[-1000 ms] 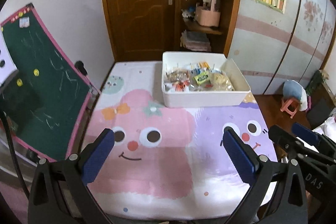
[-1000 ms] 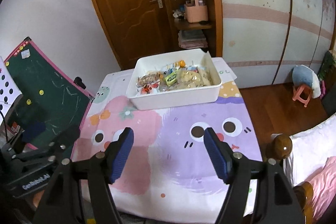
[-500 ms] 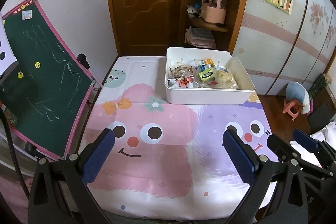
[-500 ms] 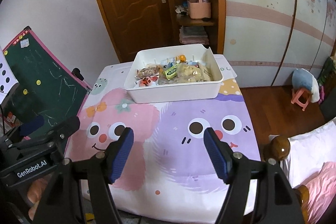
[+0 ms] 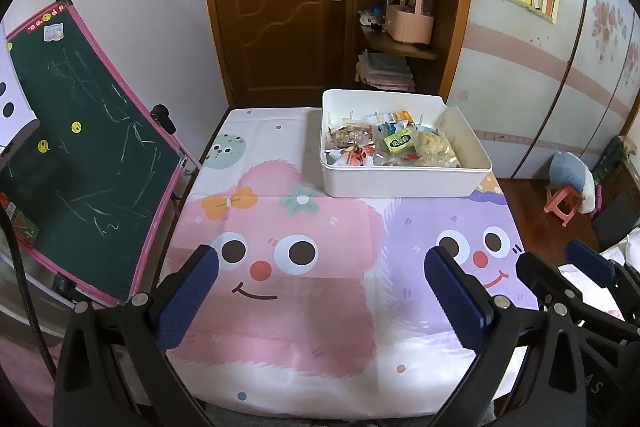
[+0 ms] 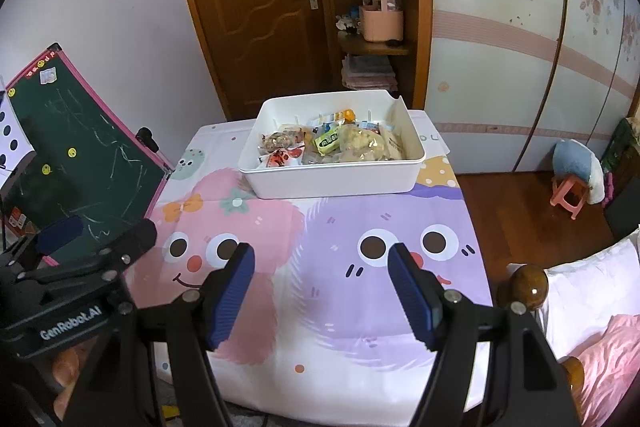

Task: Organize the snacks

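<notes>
Where readable, "GenRobot.AI" on left gripper (image 6: 96, 239)

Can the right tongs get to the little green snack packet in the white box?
Probably yes. The right tongs are open and empty, and only bare cartoon tablecloth lies before the white box. The box has no lid, and the green snack packet sits on top of the pile.

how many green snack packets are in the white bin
1. The green packet lies near the middle of the white bin, among the other snacks; more may be hidden beneath the pile.
</notes>
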Motion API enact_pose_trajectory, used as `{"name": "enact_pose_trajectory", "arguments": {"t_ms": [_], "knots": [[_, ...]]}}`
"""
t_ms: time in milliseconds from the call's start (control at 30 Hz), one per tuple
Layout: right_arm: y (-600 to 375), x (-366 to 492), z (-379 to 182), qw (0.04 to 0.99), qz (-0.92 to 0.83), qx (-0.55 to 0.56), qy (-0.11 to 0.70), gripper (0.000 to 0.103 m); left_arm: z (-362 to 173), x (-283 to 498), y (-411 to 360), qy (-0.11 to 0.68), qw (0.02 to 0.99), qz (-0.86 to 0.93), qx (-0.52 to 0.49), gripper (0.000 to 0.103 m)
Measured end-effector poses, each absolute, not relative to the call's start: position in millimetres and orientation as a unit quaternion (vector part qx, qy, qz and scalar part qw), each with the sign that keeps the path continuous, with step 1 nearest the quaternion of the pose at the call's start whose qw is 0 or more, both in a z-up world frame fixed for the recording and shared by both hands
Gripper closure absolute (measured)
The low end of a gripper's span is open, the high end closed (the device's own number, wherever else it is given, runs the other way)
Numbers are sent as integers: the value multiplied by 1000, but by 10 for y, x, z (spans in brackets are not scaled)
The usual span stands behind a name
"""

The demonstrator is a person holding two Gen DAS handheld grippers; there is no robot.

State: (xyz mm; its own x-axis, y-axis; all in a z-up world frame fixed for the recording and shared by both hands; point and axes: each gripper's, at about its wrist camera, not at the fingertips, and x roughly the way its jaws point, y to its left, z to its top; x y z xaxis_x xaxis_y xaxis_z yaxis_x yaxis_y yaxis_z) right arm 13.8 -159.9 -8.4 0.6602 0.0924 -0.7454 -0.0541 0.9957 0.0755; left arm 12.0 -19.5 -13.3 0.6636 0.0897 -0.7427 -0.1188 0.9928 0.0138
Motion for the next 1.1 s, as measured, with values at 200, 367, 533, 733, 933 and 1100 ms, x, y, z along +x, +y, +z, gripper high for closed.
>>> {"name": "enact_pose_trajectory", "arguments": {"t_ms": [200,367,533,733,933,1100], "knots": [[-1583,119,-77,913,37,20,406,33,-136,110,-187,409,911,55,-14,1],[-1562,94,-45,916,32,20,400,33,-137,95,-202,409,911,57,-13,1],[-1542,95,-39,916,32,20,400,33,-129,75,-182,408,911,57,-11,1],[-1541,80,-14,916,32,18,399,33,-125,68,-179,408,911,56,-13,0],[-1549,65,0,916,32,16,399,33,-128,59,-187,409,911,57,-12,1],[-1534,76,-2,916,32,16,401,33,-119,65,-170,413,909,55,-13,1]]}}
